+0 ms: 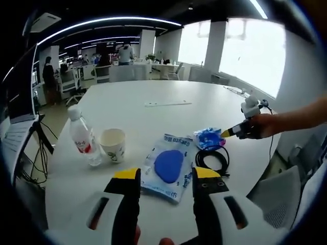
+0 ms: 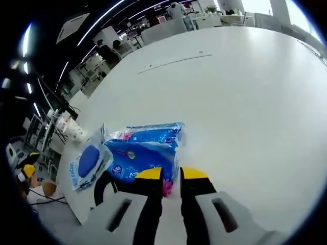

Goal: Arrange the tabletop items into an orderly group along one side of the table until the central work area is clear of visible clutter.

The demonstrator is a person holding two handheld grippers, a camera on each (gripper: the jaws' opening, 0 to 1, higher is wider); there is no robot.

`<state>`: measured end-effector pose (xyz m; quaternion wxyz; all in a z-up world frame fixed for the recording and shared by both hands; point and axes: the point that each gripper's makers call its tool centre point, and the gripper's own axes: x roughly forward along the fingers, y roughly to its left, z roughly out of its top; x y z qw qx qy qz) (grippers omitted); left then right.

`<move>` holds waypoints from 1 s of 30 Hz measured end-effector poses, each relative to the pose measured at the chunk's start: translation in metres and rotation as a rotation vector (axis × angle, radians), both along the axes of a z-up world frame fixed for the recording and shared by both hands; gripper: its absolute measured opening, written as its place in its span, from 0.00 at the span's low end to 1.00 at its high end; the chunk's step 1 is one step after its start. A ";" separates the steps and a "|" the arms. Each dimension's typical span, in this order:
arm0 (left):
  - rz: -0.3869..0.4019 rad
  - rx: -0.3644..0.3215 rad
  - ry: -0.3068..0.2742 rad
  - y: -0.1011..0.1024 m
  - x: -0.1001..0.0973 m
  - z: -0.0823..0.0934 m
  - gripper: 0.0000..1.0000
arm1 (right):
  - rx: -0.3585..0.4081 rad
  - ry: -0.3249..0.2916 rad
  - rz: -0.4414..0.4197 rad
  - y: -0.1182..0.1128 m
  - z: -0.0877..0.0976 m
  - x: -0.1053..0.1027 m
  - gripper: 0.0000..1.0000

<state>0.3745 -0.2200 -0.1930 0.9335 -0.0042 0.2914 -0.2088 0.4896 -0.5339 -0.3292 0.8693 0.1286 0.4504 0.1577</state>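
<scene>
On the round white table (image 1: pixel 153 92) lie a clear pack with a blue oval (image 1: pixel 168 166), a coiled black cable (image 1: pixel 212 158) and a blue tissue packet (image 1: pixel 208 137). A water bottle (image 1: pixel 84 138) and a paper cup (image 1: pixel 113 144) stand to the left. My left gripper (image 1: pixel 167 173) hovers open over the near end of the oval pack. My right gripper (image 2: pixel 171 174), held by a hand (image 1: pixel 260 125), has its jaws nearly together on the edge of the blue tissue packet (image 2: pixel 145 148). Left of it lie the cable (image 2: pixel 102 186) and the oval pack (image 2: pixel 89 161).
A thin white strip (image 1: pixel 168 103) lies farther out on the table. A monitor (image 1: pixel 20 87) stands off the table's left edge. Desks, chairs and people fill the office behind. The far table half (image 2: pixel 245 92) is bare.
</scene>
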 end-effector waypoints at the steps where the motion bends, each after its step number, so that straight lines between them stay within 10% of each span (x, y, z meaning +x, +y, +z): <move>1: -0.007 -0.001 0.003 0.001 0.002 -0.001 0.39 | -0.007 -0.001 -0.012 0.001 0.000 0.000 0.06; 13: -0.107 -0.036 0.011 0.009 0.022 -0.002 0.39 | 0.068 -0.007 -0.282 -0.003 0.012 0.001 0.00; 30: -0.095 -0.052 0.051 0.009 0.012 -0.013 0.39 | 0.006 -0.017 -0.225 0.012 0.039 -0.004 0.02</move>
